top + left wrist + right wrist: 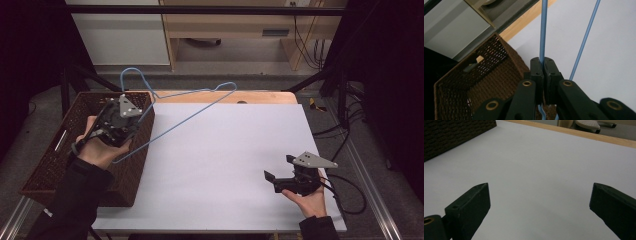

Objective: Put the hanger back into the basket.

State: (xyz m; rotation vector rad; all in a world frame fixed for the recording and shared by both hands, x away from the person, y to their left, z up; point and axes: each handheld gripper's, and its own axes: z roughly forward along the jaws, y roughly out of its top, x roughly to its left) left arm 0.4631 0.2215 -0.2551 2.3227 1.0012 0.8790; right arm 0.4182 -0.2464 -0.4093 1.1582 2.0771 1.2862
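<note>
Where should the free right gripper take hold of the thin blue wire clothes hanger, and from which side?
Best on the long straight bar of the blue wire hanger, coming from the right, over the white table. That bar hangs free in the air there, while the left gripper clamps a wire near the brown woven basket. The right gripper stands open.

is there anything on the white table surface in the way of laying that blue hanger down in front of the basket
Nothing visible. The left gripper holds the blue hanger over the basket; the white tabletop beside it looks bare, and the right gripper sits open near its right edge.
</note>
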